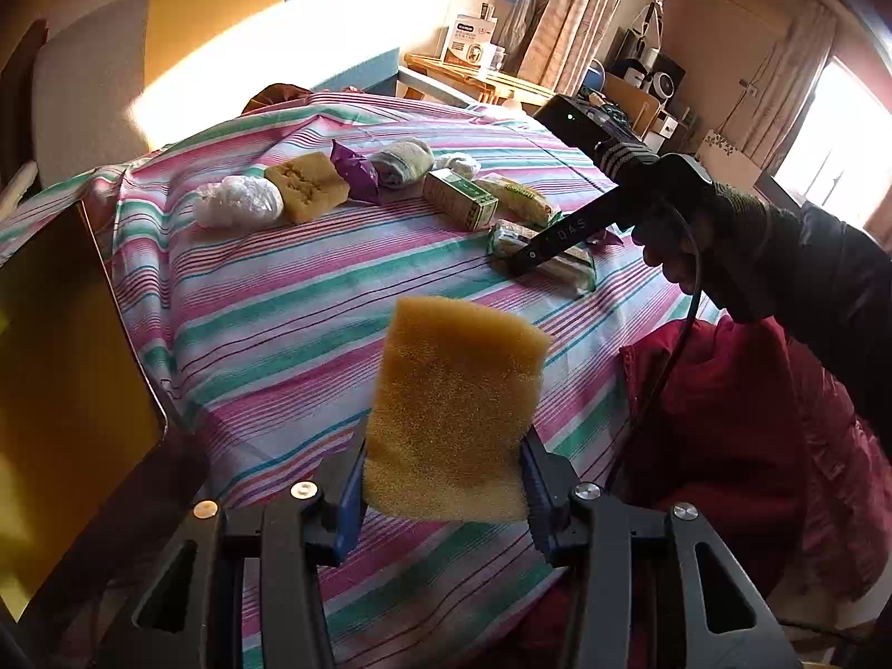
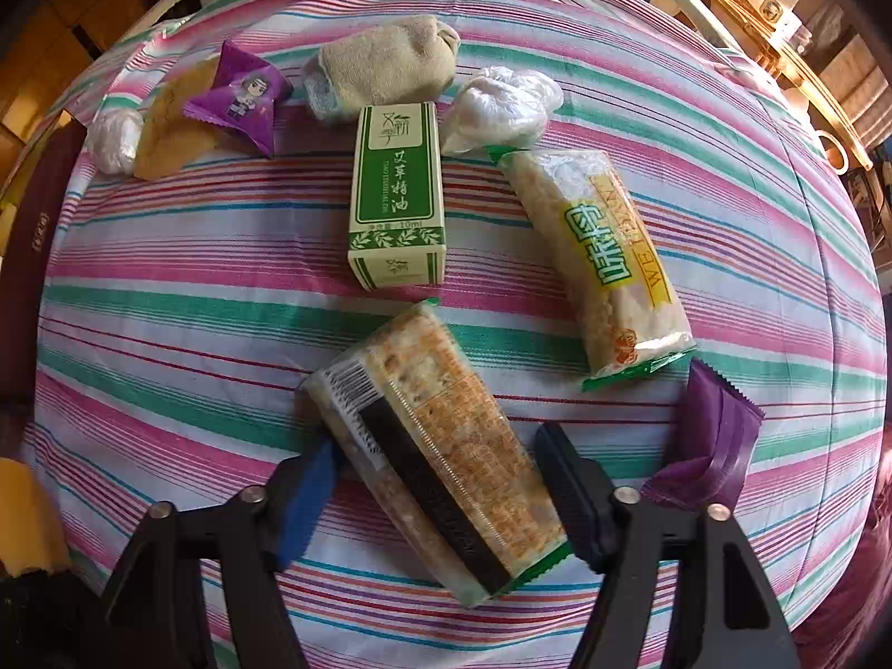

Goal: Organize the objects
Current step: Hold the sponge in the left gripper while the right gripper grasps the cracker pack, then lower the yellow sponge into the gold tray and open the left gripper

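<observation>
The left gripper pinches a yellow rectangular foam sponge upright, lifted above the pink-and-green striped cloth. The right gripper straddles a clear-wrapped oblong cracker packet, jaws wide; squaring to its long sides before closing should help. Ahead lies a green-and-white carton; a purple foil wrapper crowds the right finger.
</observation>
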`<state>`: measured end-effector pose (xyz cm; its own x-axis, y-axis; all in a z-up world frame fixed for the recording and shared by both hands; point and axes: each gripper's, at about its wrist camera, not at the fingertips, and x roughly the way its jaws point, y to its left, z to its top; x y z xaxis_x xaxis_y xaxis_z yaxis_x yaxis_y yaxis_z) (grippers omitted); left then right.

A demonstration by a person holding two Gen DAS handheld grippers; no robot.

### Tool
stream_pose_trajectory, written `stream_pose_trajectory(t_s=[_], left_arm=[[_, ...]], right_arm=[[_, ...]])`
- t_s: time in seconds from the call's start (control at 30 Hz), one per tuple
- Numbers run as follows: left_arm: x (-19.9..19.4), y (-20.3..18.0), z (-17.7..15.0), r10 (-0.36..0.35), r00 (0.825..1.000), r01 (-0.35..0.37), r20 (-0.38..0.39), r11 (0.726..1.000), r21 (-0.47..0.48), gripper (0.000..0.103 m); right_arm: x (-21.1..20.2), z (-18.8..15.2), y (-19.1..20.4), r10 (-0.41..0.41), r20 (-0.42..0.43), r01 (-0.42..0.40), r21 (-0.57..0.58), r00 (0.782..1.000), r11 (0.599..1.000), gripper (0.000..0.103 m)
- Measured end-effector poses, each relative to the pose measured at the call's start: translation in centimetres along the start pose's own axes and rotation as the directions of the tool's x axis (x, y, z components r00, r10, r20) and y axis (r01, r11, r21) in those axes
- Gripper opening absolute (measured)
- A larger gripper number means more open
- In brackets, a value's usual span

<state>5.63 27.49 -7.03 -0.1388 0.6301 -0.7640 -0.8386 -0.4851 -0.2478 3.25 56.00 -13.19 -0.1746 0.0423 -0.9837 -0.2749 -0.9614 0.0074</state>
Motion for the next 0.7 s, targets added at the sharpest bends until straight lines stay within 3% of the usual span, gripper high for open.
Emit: stream_pose_trajectory(t_s=[0.03,0.23,0.33,0.43,0.57,0.7], left_arm=[[-0.2,0.0,0.0,0.001,1.000,-0.001,0.006,1.000,-0.001,0.048],[-2.9,0.9,0.0,0.026,0.998,-0.024,0.053,0.999,-0.033,0.048],[-4.8,2.4,-0.3,0.071,0.994,-0.065,0.077,0.995,-0.073,0.048],[-7.0,4.8,-0.9,0.130,0.987,-0.115,0.100,0.983,-0.141,0.048],[-10.2,9.0,-2.4,0.233,0.966,-0.197,0.114,0.945,-0.261,0.048],[-12.9,14.0,-4.4,0.357,0.931,-0.301,0.080,0.872,-0.386,0.048]], right_arm=[[-0.2,-0.3,0.3,-0.009,0.008,0.009,0.004,1.000,1.000,0.052],[-0.4,-2.1,3.0,-0.020,0.011,0.020,0.036,1.000,0.999,0.052],[-0.4,-2.9,3.3,-0.042,0.042,0.040,0.066,0.998,0.997,0.052],[-0.3,-3.2,2.3,-0.011,0.045,0.007,0.097,0.999,0.995,0.052],[-0.1,-2.9,1.2,0.002,0.048,-0.007,0.115,0.999,0.993,0.053],[0.1,-2.9,0.8,-0.005,0.056,-0.002,0.123,0.998,0.992,0.053]])
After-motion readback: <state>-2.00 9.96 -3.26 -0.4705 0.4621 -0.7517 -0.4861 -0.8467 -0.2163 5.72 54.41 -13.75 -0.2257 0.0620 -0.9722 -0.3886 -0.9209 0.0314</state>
